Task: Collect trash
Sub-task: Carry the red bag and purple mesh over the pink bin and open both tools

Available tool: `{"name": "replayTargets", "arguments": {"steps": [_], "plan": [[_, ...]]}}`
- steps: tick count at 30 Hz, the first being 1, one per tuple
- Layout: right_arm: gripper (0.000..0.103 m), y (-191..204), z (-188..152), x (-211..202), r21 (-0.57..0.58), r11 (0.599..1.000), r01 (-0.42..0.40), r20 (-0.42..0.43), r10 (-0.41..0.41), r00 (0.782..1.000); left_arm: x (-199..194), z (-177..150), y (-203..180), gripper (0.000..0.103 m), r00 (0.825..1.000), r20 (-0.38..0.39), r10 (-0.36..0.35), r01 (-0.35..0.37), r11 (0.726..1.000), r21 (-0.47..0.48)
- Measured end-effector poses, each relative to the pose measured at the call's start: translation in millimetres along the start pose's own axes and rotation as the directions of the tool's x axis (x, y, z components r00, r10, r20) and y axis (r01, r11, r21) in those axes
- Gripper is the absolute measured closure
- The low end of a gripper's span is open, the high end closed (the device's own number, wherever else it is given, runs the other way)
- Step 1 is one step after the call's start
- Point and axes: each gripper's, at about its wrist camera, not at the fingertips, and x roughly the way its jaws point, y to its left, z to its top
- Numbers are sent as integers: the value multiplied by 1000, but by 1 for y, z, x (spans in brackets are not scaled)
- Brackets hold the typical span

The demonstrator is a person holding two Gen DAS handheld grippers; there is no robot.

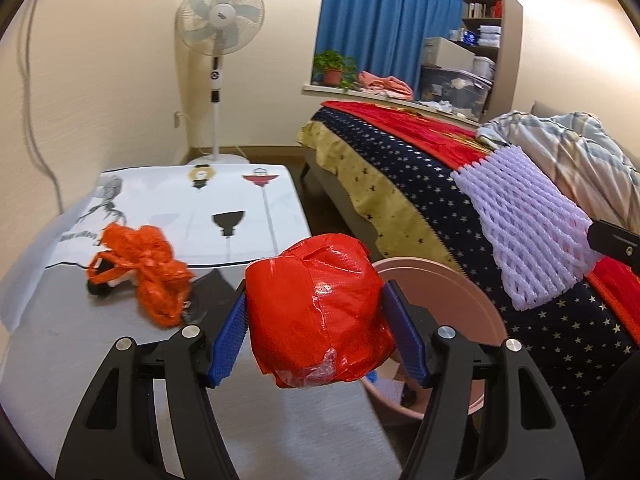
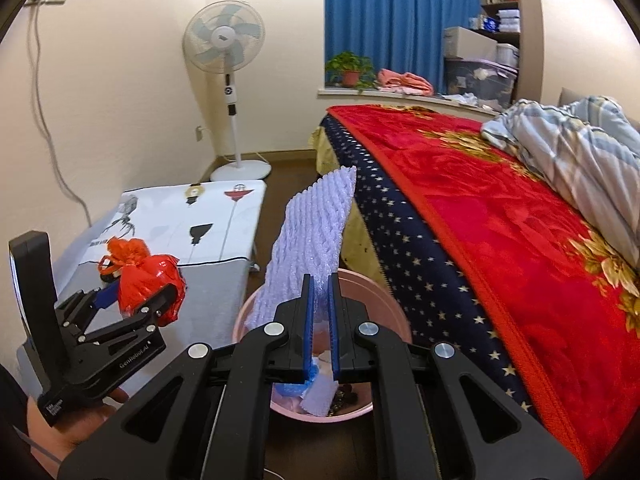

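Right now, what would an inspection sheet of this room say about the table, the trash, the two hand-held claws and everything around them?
Surface: low table under a printed white cloth.
Job's things: red plastic bundle; white foam net; pink bin on the floor, already holding scraps.
Clutter: crumpled orange bag on the table.
Grippers: left gripper clamps the red bundle; right gripper pinches the foam net above the bin.
Cables: cord hanging from a wall socket.
Surroundings: bed with red blanket, standing fan, blue curtain.
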Motion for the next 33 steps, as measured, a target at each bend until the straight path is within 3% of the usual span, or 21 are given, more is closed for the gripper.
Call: {"name": "replayTargets", "arguments": {"steps": [14,33], "plan": [[96,-14,-7,26,4,997,83,-53,-83,995,37,-2,-40,39,997,-36,-70,73,995,68],[96,-26,-12,60,16,988,154,-132,-151,980,80,-12,-58,39,988,-102,-120,126,990,58]]}}
